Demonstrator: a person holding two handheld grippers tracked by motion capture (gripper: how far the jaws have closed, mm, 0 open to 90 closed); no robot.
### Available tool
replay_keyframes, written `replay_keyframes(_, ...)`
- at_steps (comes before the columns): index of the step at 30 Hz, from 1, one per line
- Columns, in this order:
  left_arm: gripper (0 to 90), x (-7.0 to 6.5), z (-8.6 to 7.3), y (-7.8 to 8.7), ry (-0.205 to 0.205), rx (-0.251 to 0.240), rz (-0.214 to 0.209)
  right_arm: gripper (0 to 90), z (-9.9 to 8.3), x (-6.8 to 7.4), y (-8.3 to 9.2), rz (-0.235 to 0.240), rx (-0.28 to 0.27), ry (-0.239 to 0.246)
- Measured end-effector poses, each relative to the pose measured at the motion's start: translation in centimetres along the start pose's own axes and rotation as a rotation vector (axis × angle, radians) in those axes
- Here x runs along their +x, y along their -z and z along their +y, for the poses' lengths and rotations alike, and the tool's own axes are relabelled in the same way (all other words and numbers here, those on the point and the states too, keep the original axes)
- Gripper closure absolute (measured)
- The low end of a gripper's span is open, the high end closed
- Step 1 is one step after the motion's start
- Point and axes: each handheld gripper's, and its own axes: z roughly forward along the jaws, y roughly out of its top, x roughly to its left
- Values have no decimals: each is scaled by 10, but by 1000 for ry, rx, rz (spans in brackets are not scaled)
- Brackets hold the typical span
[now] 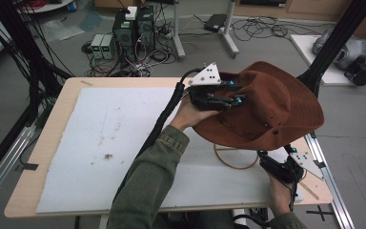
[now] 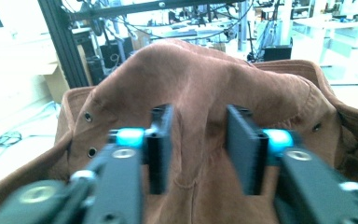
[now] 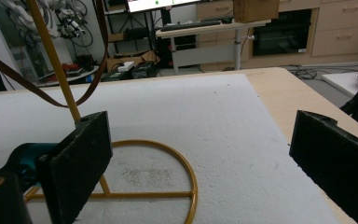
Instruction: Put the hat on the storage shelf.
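High view: hat (image 1: 267, 107) overhanging table edge (image 1: 325, 188).

Olive-green sleeve (image 1: 147, 181); black left claw (image 1: 228, 98), teal knobs, grey three-cornered plate, thick black cable.

We're seeing rust-brown hat (image 1: 267, 107), yellow wire stand (image 3: 168, 186), white foam mat (image 1: 105, 143), black jaws with cyan accents, olive sleeve (image 1: 147, 186)
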Motion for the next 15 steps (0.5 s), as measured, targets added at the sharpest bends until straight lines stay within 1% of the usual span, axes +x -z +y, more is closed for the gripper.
replay_keyframes(1, 496, 0, 0, 0, -4, -2, 9, 49, 0, 0, 0, 4, -3, 3)
replay_keyframes(3, 451, 0, 1, 2, -1, -11, 12, 49, 0, 0, -1, 5, -5, -1)
replay_keyframes(6, 434, 1, 4, 5, -10, -23, 26, 49, 0, 0, -1, 6, -3, 0)
replay_keyframes(8, 404, 0, 5, 7, -9, -36, 34, 49, 0, -1, -1, 5, 1, -2)
replay_keyframes(9, 401, 1, 7, 9, -9, -45, 36, 49, 0, -1, -1, 7, 1, -3)
replay_keyframes(11, 398, 1, 8, 10, -12, -44, 41, 49, 0, 0, -1, 9, 3, -5)
replay_keyframes(15, 387, 2, 10, 18, -10, -60, 58, 49, 0, 0, -1, 8, 6, -6)
